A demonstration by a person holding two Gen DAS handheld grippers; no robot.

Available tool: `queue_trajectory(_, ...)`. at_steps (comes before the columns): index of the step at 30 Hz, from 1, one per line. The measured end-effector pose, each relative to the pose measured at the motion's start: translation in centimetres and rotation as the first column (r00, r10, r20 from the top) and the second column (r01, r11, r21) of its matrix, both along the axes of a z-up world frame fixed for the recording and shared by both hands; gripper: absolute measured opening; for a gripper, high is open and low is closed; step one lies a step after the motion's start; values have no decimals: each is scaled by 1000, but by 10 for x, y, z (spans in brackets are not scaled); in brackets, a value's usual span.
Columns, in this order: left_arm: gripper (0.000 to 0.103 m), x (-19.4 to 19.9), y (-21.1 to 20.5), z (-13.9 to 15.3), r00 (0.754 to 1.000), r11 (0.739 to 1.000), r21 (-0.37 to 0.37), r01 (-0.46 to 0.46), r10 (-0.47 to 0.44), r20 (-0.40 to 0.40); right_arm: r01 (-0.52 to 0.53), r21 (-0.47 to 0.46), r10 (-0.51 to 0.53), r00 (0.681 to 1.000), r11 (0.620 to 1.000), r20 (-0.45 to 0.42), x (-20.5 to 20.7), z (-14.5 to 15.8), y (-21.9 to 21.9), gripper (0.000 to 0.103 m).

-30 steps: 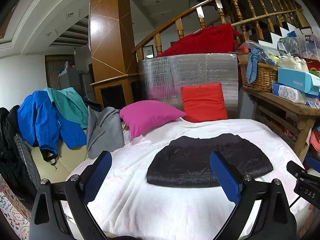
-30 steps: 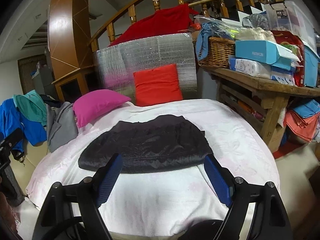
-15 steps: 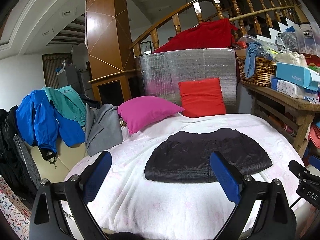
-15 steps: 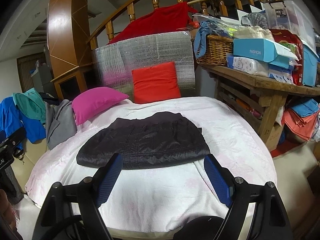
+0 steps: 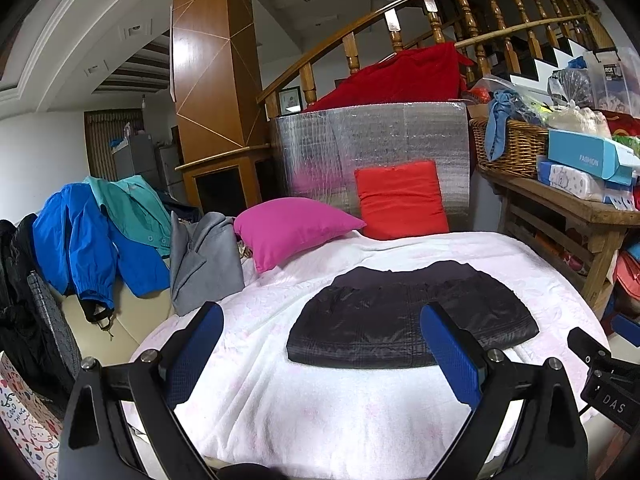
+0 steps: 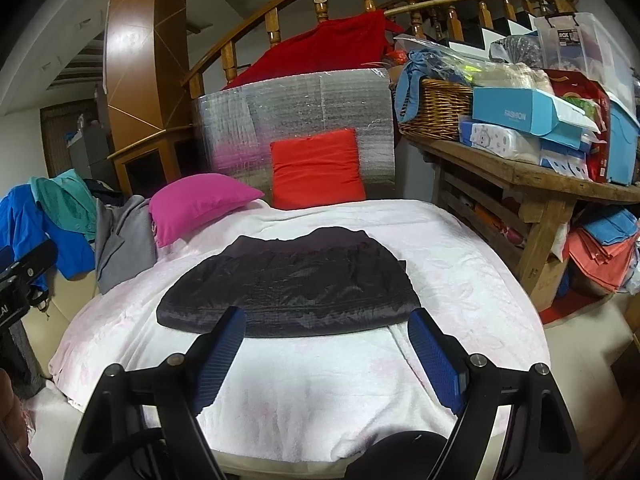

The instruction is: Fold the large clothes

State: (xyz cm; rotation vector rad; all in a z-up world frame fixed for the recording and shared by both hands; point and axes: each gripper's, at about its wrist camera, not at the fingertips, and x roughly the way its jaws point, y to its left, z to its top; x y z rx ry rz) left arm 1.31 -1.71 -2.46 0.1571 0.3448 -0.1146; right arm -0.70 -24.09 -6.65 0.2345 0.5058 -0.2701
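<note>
My left gripper (image 5: 320, 344) hung with its jaws spread wide and nothing between them, held back from the near edge of the bed (image 5: 340, 412). My right gripper (image 6: 326, 344) was the same: jaws wide apart, empty, short of the near edge of the bed (image 6: 320, 392).

The dark jacket (image 5: 408, 316) lay folded into a compact, flat bundle on the white-pink blanket, roughly in the middle of the bed, its shiny quilted part toward me and a matte band along its far edge. In the right wrist view the dark jacket (image 6: 288, 280) sat just beyond my fingertips (image 6: 224, 336), not touching them.

Farther back, a pink pillow (image 5: 292, 228) lay at the far left of the bed and a red pillow (image 5: 402, 200) leaned upright against a silver foil panel (image 5: 372, 148). Off the bed's left side, a grey garment (image 5: 204, 260), a blue jacket (image 5: 80, 248) and a teal garment (image 5: 132, 204) were draped over seating. To the right stood a wooden shelf (image 6: 532, 176) carrying a wicker basket (image 6: 436, 112) and blue boxes (image 6: 520, 114).
</note>
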Motion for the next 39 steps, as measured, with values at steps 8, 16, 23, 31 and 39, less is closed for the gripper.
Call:
queue_trajectory(8, 99, -6, 4, 4, 1000, 1000, -10, 8, -8, 11, -24, -6, 24, 1000, 1000, -20, 2, -1, 8, 86)
queue_trajectory(16, 99, -9, 8, 7, 1000, 1000, -23, 7, -6, 22, -6, -25, 5, 1000, 1000, -11, 0, 4, 15, 86)
queue_trajectory(23, 99, -6, 12, 4, 1000, 1000, -31, -2, 2, 9, -12, -22, 11, 1000, 1000, -22, 3, 3, 20, 86)
queue_trajectory(31, 99, -6, 17, 2, 1000, 999, -34, -9, 9, 8, -21, -35, 20, 999, 999, -26, 5, 3, 25, 86)
queue_trajectory(39, 99, -3, 21, 2, 1000, 999, -39, -15, 15, 1, -22, -40, 21, 999, 999, -26, 6, 5, 29, 86)
